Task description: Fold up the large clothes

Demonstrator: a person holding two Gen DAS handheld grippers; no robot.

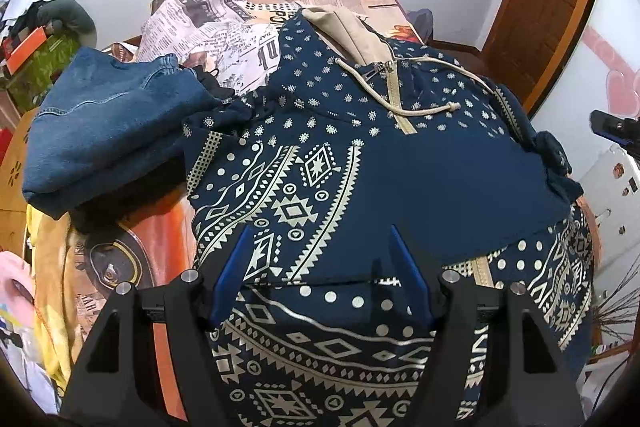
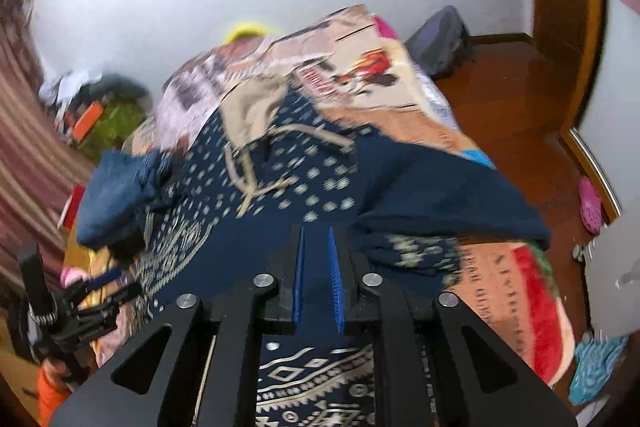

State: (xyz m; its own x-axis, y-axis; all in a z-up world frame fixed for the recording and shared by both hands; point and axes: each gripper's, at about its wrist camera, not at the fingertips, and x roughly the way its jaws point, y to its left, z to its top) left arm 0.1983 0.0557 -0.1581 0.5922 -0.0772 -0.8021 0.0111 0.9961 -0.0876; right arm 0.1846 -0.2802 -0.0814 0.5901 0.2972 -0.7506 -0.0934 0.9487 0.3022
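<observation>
Both grippers released: left gripper (image 1: 320,259) wide, right gripper (image 2: 318,259) narrowly parted, nothing held.
Sleeve (image 2: 440,195) fold judged done on hoodie (image 1: 360,155); hem at 6 o'clock to be grasped next.

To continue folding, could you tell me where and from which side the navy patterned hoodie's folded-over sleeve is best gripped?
Grip the sleeve at its bunched cuff, coming from the hoodie's right edge. The cuff overhangs there as a thick lump, while the rest lies flat across the chest, offering no edge.

open left tongs (image 1: 320,259) over patterned navy hoodie (image 1: 360,163) beside jeans (image 1: 108,131).
</observation>
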